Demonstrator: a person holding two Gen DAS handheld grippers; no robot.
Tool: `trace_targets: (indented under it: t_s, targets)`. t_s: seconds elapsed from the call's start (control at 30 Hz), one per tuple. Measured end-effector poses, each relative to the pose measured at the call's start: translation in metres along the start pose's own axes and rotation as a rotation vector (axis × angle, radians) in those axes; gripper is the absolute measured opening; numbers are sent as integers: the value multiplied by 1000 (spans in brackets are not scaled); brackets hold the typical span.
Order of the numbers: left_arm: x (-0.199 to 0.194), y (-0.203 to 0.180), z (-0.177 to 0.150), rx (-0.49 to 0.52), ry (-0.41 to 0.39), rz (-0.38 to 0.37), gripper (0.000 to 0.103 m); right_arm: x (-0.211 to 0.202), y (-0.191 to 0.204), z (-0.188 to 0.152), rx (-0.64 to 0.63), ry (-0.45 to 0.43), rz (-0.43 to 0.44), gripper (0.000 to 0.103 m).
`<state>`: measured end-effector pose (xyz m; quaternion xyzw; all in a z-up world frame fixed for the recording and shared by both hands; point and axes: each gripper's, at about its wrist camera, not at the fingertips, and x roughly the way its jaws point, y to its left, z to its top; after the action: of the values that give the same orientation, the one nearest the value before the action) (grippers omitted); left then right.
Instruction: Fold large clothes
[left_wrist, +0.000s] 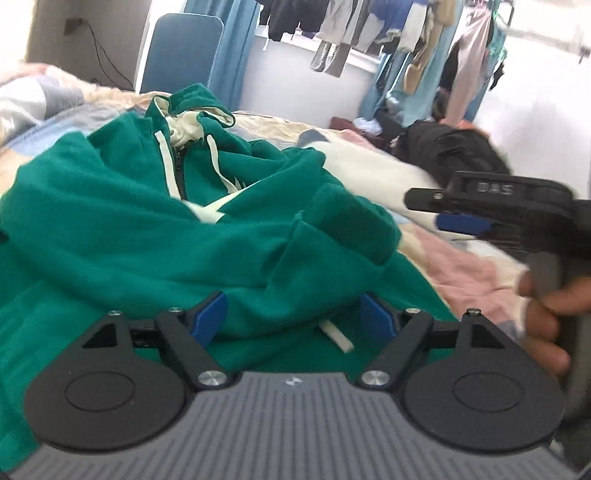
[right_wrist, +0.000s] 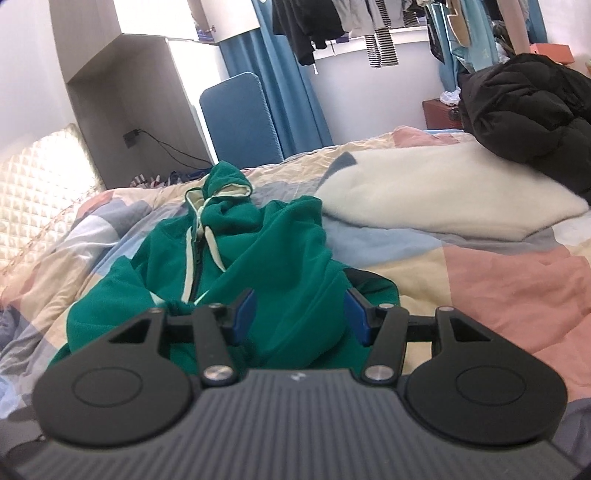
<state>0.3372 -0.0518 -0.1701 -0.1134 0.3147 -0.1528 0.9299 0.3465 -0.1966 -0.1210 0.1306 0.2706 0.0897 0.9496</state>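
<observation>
Left wrist view shows your left gripper (left_wrist: 291, 317) and right gripper (right_wrist: 299, 314) both released over the crumpled green hoodie (left_wrist: 155, 221); next, grasp its hem and spread it flat.

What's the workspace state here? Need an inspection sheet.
Surface: bed with patchwork quilt, rumpled.
Job's things: green hoodie crumpled, unfolded, zip up, hood toward the far side.
Clutter: white fleece blanket; black puffer jacket.
Grippers: left gripper open over the hoodie; right gripper open over its near edge.
Cables: black cable from a wall socket.
Surroundings: blue curtain, hanging clothes, blue board.
</observation>
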Motion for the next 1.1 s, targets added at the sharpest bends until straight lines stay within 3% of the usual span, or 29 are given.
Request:
trace_targets:
  t_s: [0.1,0.2,0.3,0.37,0.53,0.6,0.67,0.73,0.83,0.93,1.03,1.1]
  targets:
    - [-25,28,-4,-50,-40,-7,83,-1,6,2,27,24,38,55]
    - [-34,65,-3,-193,-69,7,83,0,14,1,61,58,101,57]
    - [-32,101,2,-335,-92,55,83,3,27,-4,24,63,95,72]
    - [-31,125,5,-417,-116,89,83,8,33,-8,4,91,86,72]
    - [-22,167,18,-498,-167,162,82,22,39,-13,8,125,107,72]
    - [-17,183,20,-537,-185,155,81,24,41,-15,16,112,118,73]
    - [-7,198,22,-576,-183,148,72,26,39,-16,59,92,149,84]
    - [5,208,24,-587,-176,138,65,31,42,-17,58,98,170,84]
    - [18,214,30,-539,-135,158,47,37,52,-24,-27,100,142,84]
    - [19,219,32,-543,-146,137,17,50,51,-33,-50,128,122,84]
    - [8,225,38,-562,-189,110,10,57,54,-36,-52,150,124,85]
    - [-5,229,42,-572,-235,123,10,55,61,-37,-91,145,136,75]
